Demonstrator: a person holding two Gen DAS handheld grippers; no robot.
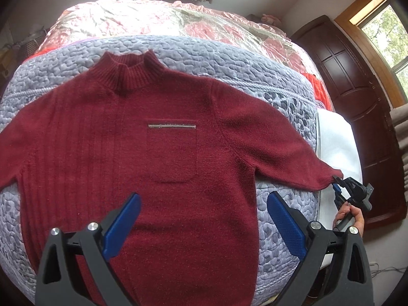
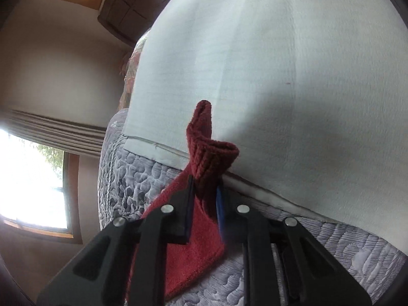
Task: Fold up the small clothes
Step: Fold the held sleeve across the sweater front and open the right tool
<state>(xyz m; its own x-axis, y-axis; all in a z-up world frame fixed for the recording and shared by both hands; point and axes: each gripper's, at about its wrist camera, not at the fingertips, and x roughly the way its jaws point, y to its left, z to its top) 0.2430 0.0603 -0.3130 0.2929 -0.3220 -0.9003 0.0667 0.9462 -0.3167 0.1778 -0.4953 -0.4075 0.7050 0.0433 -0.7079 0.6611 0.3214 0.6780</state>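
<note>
A dark red knitted sweater [image 1: 158, 137] lies flat and face up on a grey quilted bed cover [image 1: 229, 58], collar at the far side, with a chest pocket and both sleeves spread out. My left gripper [image 1: 204, 204] hovers open above the sweater's lower body, with nothing between its blue pads. At the far right my right gripper [image 1: 337, 181] is shut on the ribbed cuff of the right sleeve [image 1: 329, 176]. In the right wrist view the red cuff [image 2: 209, 158] sticks out crumpled from between the closed fingers of the right gripper [image 2: 205, 188].
A white sheet [image 2: 280, 63] covers the bed's right part beside the quilt. A pink floral duvet [image 1: 158, 17] is heaped at the far end. A dark wooden cabinet [image 1: 357, 102] and a window [image 1: 387, 35] stand to the right. A hand [image 1: 349, 214] holds the right gripper.
</note>
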